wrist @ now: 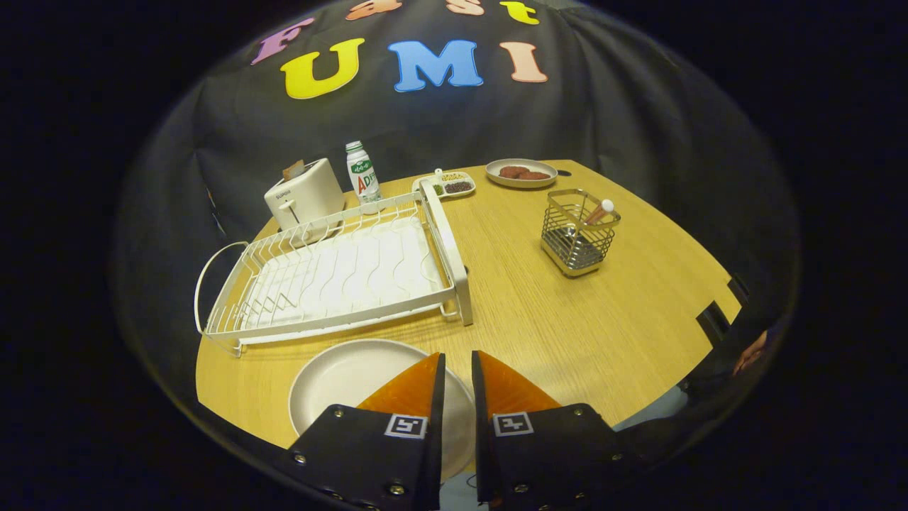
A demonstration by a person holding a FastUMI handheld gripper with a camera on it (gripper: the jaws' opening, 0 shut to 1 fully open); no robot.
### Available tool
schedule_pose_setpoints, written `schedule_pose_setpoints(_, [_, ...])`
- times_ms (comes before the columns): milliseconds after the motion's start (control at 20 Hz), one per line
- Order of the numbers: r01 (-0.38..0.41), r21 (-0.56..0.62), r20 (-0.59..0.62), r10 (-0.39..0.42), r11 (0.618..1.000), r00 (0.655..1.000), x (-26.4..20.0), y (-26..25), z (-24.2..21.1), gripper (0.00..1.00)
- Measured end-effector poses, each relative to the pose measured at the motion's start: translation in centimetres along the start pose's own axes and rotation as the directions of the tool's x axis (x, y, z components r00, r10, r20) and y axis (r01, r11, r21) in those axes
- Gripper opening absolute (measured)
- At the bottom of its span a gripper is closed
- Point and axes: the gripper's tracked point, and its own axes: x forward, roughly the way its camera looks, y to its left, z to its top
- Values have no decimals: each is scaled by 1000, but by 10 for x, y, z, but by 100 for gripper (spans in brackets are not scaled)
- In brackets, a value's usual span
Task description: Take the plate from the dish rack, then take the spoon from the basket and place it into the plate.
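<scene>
A white plate (355, 383) lies flat on the wooden table (567, 319), just in front of the white dish rack (333, 277), whose wires hold nothing. My gripper (458, 355) hovers over the plate's right part. Its fingers stand a narrow gap apart with nothing between them, and the left finger hides part of the plate. Well beyond the fingers to the right stands a wire basket (578, 238). The spoon (600, 211) leans inside it, handle end up.
A white toaster (305, 195) and a small bottle (362, 174) stand behind the rack. Further back are a small divided dish (448, 184) and a plate of brown food (521, 173). A person's hand (750, 353) shows at the table's right edge.
</scene>
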Motion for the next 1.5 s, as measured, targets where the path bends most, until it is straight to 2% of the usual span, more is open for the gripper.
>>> schedule_pose_setpoints(200, [71,-40,90,-67,997,994,-5,-23,43,20])
schedule_pose_setpoints(550, [202,-3,145,-199,979,969,4,-77,90,19])
schedule_pose_setpoints(800, [305,24,146,-306,952,941,19,-124,109,30])
schedule_pose_setpoints(1000, [328,65,124,-334,943,935,38,-145,115,30])
schedule_pose_setpoints(1300, [304,60,71,-308,951,949,67,-150,111,30])
schedule_pose_setpoints(1350, [281,56,75,-284,958,956,68,-147,117,28])
schedule_pose_setpoints(1400, [288,40,82,-291,957,953,79,-150,115,13])
schedule_pose_setpoints(1500, [293,13,84,-293,956,952,74,-148,116,8])
